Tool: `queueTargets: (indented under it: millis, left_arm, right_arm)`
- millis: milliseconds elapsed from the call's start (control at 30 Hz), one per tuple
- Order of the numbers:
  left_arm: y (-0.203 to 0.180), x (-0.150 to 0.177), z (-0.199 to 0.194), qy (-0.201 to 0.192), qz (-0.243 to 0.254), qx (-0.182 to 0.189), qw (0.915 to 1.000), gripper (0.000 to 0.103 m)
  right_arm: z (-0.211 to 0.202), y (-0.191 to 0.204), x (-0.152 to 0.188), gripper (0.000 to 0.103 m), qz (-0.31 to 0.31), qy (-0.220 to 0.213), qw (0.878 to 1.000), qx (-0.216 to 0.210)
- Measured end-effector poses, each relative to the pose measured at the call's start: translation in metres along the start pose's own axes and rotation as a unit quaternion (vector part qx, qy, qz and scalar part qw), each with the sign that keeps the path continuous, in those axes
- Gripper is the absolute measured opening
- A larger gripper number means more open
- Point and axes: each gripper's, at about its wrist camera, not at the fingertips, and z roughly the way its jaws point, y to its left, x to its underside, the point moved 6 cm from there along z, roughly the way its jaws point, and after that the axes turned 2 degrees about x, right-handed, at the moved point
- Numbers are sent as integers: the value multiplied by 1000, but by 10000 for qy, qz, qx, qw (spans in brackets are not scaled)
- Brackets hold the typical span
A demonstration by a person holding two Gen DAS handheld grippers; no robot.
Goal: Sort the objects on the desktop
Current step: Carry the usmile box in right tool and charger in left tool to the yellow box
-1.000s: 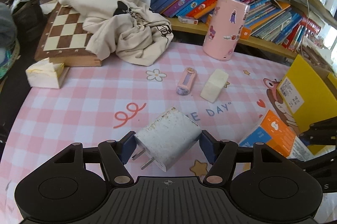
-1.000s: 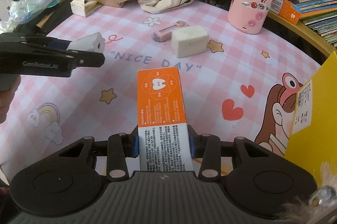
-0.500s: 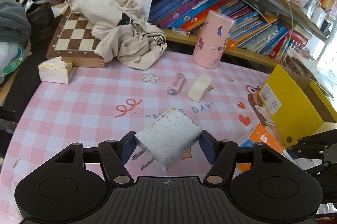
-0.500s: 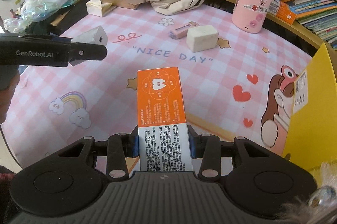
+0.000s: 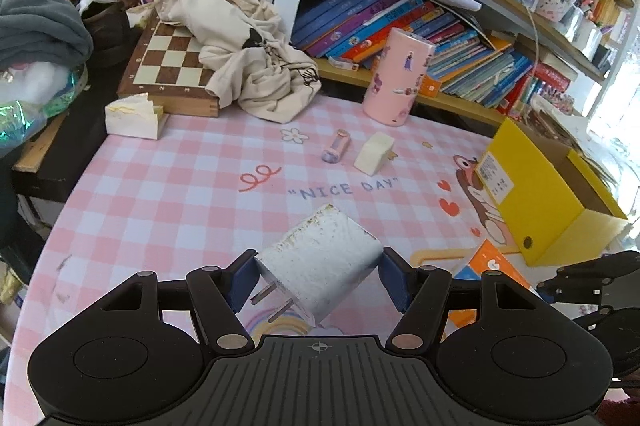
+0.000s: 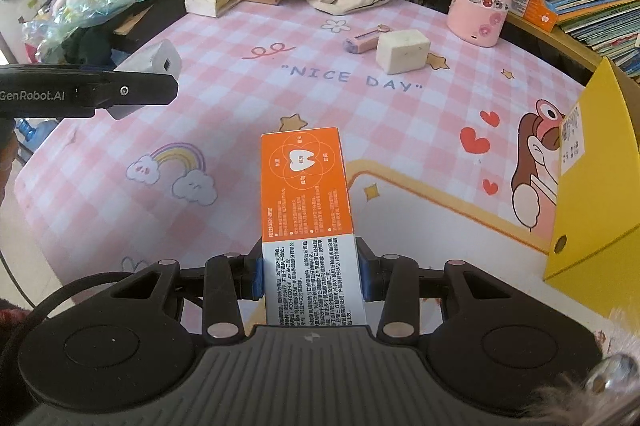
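My left gripper (image 5: 318, 276) is shut on a scuffed white wall charger (image 5: 320, 260) with its two prongs pointing down-left; it hangs above the pink checked mat (image 5: 180, 186). My right gripper (image 6: 310, 274) is shut on an orange-and-white toothpaste box (image 6: 306, 210), held lengthwise above the mat. In the right wrist view the left gripper (image 6: 108, 94) with the charger (image 6: 154, 60) shows at the left. On the mat lie a cream block (image 5: 375, 153) and a small pink stick-shaped item (image 5: 337, 146). In the left wrist view the orange box (image 5: 490, 266) peeks out at lower right.
An open yellow box (image 5: 536, 202) stands at the mat's right edge. A pink stickered cylinder (image 5: 398, 78), a chessboard (image 5: 168, 62) under a beige garment (image 5: 248, 58), a tissue box (image 5: 132, 116) and shelves of books (image 5: 440, 34) line the back. Clothes pile at the left.
Both grippers have pulled back and a little up from the table with their loads; more of the mat, shelves and yellow box shows. Grips are unchanged.
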Motion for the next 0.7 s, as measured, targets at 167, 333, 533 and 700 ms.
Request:
queueTargets:
  millis: [167, 333, 533, 700]
  left_arm:
    - [-14, 5, -4, 39, 90, 201, 9997, 65]
    - [-31, 9, -3, 116, 210, 425, 9988, 65]
    - [-52, 11, -1, 203, 446, 634, 9968, 65]
    - [-65, 12, 1, 268, 570, 700, 9956, 65]
  right_arm:
    - [-11, -2, 11, 38, 124, 4, 9999, 84]
    - [-20, -6, 28, 38, 304, 74, 9994, 148]
    - [-31, -21, 45, 38, 651, 65, 9975, 256]
    - [-37, -34, 55, 38, 870, 46, 9958, 298]
